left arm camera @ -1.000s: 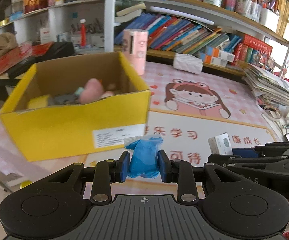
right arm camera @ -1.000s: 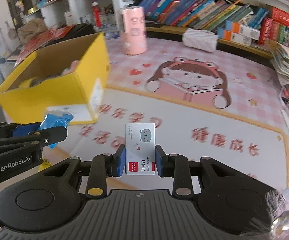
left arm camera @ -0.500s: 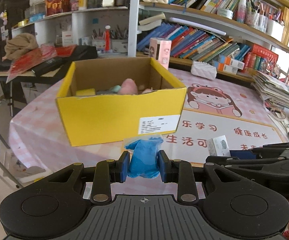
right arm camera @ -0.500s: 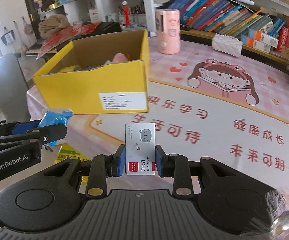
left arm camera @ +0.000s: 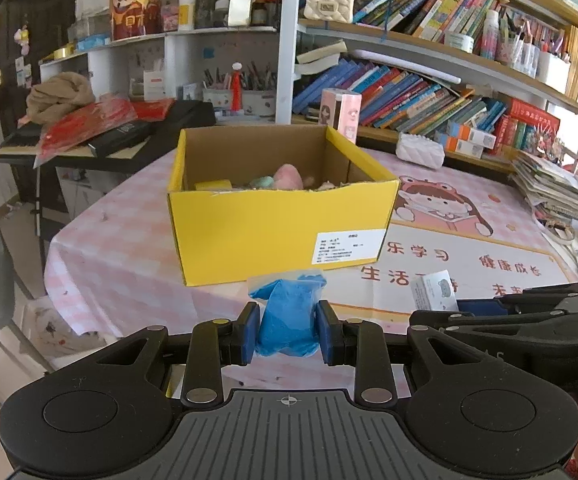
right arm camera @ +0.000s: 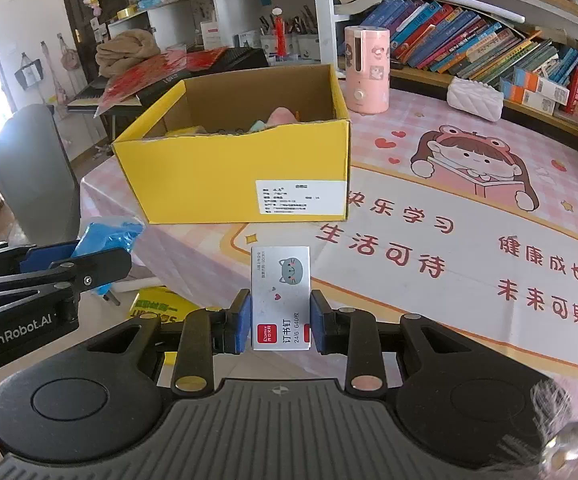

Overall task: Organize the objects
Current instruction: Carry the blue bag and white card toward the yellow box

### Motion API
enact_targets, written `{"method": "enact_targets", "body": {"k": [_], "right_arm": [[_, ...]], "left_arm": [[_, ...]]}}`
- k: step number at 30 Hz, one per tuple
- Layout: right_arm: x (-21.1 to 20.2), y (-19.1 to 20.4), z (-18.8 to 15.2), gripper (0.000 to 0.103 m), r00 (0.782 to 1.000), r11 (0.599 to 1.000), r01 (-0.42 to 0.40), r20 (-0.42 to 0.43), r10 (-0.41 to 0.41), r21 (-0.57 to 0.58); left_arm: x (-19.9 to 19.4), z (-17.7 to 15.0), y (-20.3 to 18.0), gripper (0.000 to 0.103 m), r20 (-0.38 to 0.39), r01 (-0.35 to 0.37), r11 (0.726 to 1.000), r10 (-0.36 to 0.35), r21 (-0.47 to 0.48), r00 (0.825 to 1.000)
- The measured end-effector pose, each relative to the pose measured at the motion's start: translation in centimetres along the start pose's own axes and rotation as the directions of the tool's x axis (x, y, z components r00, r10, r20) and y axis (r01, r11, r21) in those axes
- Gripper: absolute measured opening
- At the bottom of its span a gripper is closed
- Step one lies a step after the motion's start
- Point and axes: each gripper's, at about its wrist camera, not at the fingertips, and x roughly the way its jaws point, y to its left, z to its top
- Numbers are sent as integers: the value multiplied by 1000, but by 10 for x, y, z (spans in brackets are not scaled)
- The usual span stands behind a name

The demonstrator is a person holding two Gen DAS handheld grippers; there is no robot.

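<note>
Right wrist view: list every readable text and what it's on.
"GenRobot.AI": side of the left tongs.
"订书钉 24/6 640枚": small staple box held in the right tongs.
"快乐学习", "生活可待", "健康成长", "未来可期": table mat.
White label on the yellow box: too small to read.
Red logo on the staple box, book spines: too small or blurred to read.

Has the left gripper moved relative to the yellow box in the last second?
Yes. The left gripper, shut on the blue bag, has backed away from the yellow box, which now looks smaller and farther.
</note>
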Motion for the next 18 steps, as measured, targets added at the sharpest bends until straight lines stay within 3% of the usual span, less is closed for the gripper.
{"method": "enact_targets", "body": {"k": [9,18], "right_arm": [[3,-1,18,28,999,999,22,42,-20,-25],[20,-15,80,28,987,999,-12,158,20,-53]], "left_arm": [[7,15,4,28,56,-13,1000,13,6,998],[38,63,8,28,122,-78,997,77,6,990]]}}
